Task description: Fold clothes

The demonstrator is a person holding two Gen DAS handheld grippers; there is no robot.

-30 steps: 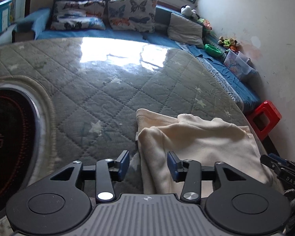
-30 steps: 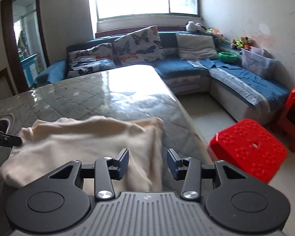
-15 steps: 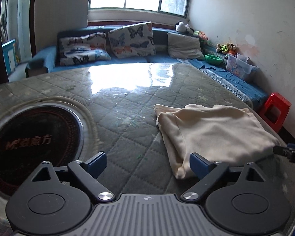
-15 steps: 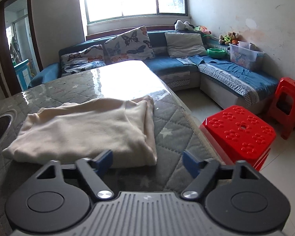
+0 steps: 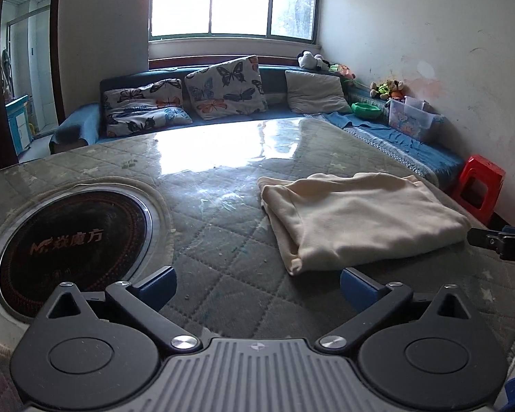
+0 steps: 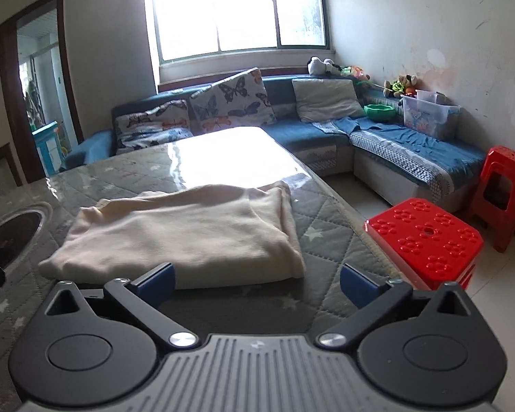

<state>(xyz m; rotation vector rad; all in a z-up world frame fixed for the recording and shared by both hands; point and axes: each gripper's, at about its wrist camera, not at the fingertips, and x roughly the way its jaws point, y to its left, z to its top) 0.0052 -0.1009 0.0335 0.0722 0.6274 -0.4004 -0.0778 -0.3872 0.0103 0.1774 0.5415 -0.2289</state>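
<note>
A cream garment (image 5: 360, 218) lies folded flat on the quilted grey table cover (image 5: 223, 233); it also shows in the right wrist view (image 6: 189, 233). My left gripper (image 5: 257, 288) is open and empty, held back from the garment's near left corner. My right gripper (image 6: 257, 283) is open and empty, just short of the garment's near edge. The tip of the right gripper (image 5: 498, 240) shows at the right edge of the left wrist view, beside the garment.
A round black cooktop (image 5: 68, 243) is set in the table at the left. Red plastic stools (image 6: 425, 240) stand on the floor right of the table. A blue corner sofa (image 6: 395, 144) with butterfly pillows lines the far wall.
Both grippers opened wide, let go of the garment and pulled back and up. The garment now lies flat and folded on the table.
</note>
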